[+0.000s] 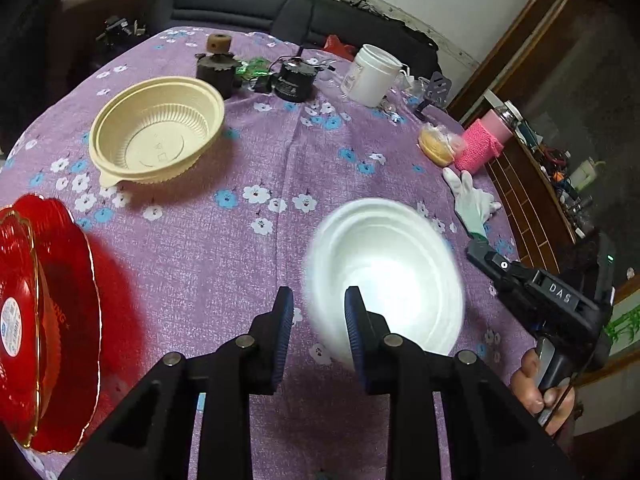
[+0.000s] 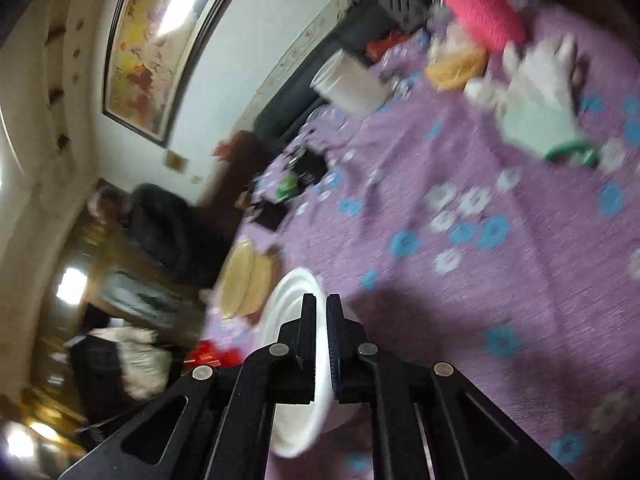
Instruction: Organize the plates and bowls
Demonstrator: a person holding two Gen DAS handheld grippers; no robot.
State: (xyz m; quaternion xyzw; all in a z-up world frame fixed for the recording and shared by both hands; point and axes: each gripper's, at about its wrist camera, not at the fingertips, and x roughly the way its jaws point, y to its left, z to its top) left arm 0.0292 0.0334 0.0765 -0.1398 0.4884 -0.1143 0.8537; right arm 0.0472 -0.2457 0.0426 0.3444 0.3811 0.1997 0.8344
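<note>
A white foam bowl [image 1: 384, 264], blurred, hangs just over the purple flowered tablecloth [image 1: 224, 248]. My left gripper [image 1: 320, 308] is shut on its near-left rim, one finger inside and one outside. In the right wrist view my right gripper [image 2: 321, 312] is shut on the same bowl [image 2: 292, 420], the thin rim pinched between its pads. The right tool's black housing [image 1: 552, 300] and the hand holding it [image 1: 532, 384] show at the bowl's right. A cream plastic bowl [image 1: 156, 128] sits at the far left. Two stacked red plates [image 1: 48, 320] lie at the left edge.
At the back of the table stand a white jar [image 1: 372, 76], a black device [image 1: 292, 76] and a brown pot [image 1: 216, 68]. At the right lie a white glove [image 1: 472, 196], a bagged bun [image 1: 436, 144] and a pink knitted bottle [image 1: 484, 140]. A dark sofa lies behind.
</note>
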